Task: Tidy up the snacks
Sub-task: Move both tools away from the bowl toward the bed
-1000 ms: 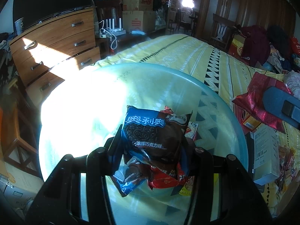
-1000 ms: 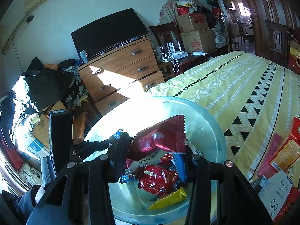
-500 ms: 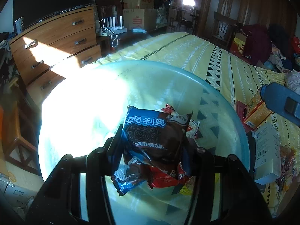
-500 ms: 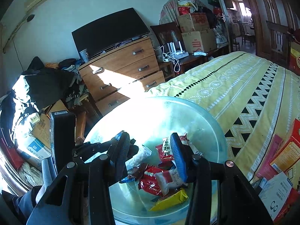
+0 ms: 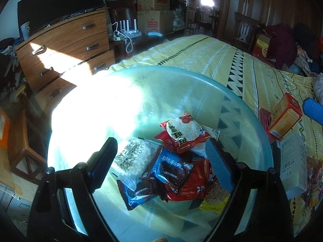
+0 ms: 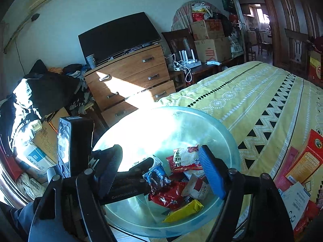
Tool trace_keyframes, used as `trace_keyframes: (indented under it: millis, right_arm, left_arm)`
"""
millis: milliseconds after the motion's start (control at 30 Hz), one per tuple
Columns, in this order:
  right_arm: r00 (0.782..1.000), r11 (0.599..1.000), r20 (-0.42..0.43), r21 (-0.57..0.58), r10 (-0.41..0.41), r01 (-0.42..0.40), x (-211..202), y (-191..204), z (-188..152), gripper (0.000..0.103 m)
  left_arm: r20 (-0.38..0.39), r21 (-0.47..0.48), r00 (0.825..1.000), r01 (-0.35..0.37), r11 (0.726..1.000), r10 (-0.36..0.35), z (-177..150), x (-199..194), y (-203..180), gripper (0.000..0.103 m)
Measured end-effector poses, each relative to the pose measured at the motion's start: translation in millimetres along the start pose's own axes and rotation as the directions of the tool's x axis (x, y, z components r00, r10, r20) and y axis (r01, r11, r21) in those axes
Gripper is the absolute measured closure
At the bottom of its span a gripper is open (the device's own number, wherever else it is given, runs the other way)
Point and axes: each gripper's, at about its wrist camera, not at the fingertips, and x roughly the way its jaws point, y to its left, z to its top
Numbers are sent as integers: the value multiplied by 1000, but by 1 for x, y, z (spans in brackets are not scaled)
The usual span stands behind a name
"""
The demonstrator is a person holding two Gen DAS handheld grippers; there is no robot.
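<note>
Both grippers over bowl (image 6: 230, 141) | left gripper (image 5: 161, 161) and right gripper (image 6: 161, 169): jaws just spread apart, nothing held | snack packets (image 5: 177, 167) piled in bowl on yellow bedspread (image 6: 262, 92)

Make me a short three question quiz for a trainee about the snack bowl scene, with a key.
1. True or false: the left gripper grips the blue and brown cookie packet.
2. Where does the yellow wrapped snack lie? A. on the yellow patterned bedspread B. inside the clear blue-green plastic bowl C. on the wooden drawer chest
3. Fill in: the orange carton lies ____ the bowl.

Key
1. False: its jaws have just been opening and stand open above the packet, which lies in the bowl.
2. B
3. outside
</note>
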Motion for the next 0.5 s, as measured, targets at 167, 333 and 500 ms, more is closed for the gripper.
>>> trace_keyframes:
  millis: [167, 333, 500]
  right_arm:
    - [1000, 1000, 0, -8, -24, 24, -29, -2, -29, 20]
    - [992, 991, -21, -35, -127, 126, -81, -8, -97, 17]
    - [955, 960, -103, -9, -279, 279, -133, -28, -186, 17]
  left_arm:
    - [17, 1, 1000, 10, 1000, -10, -1, -3, 0, 14]
    - [66, 41, 998, 21, 999, -23, -6, -14, -15, 14]
    - [156, 111, 979, 112, 988, -128, -17, -49, -58, 14]
